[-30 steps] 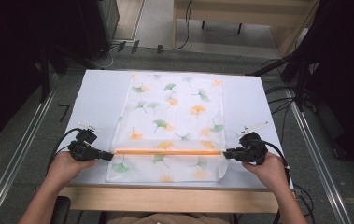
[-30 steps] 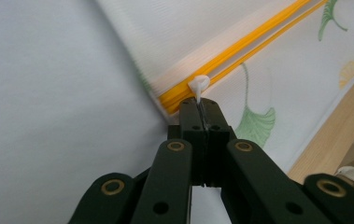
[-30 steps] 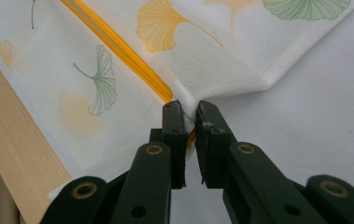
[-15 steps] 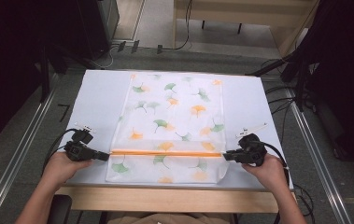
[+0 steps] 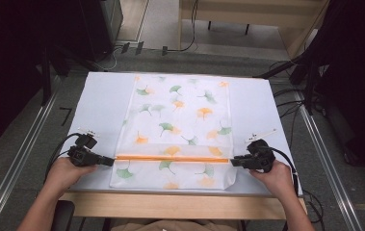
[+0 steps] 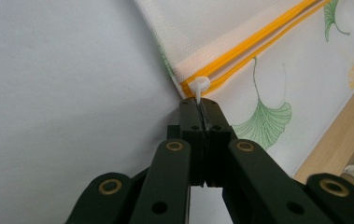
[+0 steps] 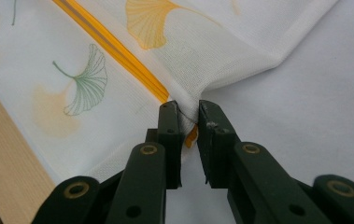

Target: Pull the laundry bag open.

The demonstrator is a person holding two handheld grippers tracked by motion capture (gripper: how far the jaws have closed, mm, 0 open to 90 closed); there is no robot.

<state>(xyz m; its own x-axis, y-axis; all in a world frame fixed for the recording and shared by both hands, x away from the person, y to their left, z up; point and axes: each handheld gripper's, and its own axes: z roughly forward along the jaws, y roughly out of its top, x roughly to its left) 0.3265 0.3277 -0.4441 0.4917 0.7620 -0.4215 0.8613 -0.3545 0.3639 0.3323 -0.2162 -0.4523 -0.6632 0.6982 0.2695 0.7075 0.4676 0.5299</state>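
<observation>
The mesh bag [image 5: 177, 130], white with green and orange ginkgo leaves, lies flat on the pale table [image 5: 100, 103] with its near edge close to the wooden front lip. It looks light, thin and limp, so it should fold or bunch wherever it is pulled rather than move as one piece. The orange zipper [image 5: 173, 158] running across it near the person is the firmer line, and its two ends are the sensible places to take hold. At the left end, the left gripper [image 6: 198, 105] is clamped fully together on the small white zipper pull [image 6: 197, 87]. At the right end, the right gripper [image 7: 188, 114] has just been opening its jaws: a narrow gap stands between them, with the bag's corner and the zipper's tail in that gap, gathered but seemingly no longer pinched hard. Whether the zipper is closed along its length is hard to judge. Each gripper's own jaws cover what little cloth lies beneath them, and the bag's contents, if any, cannot be made out.
</observation>
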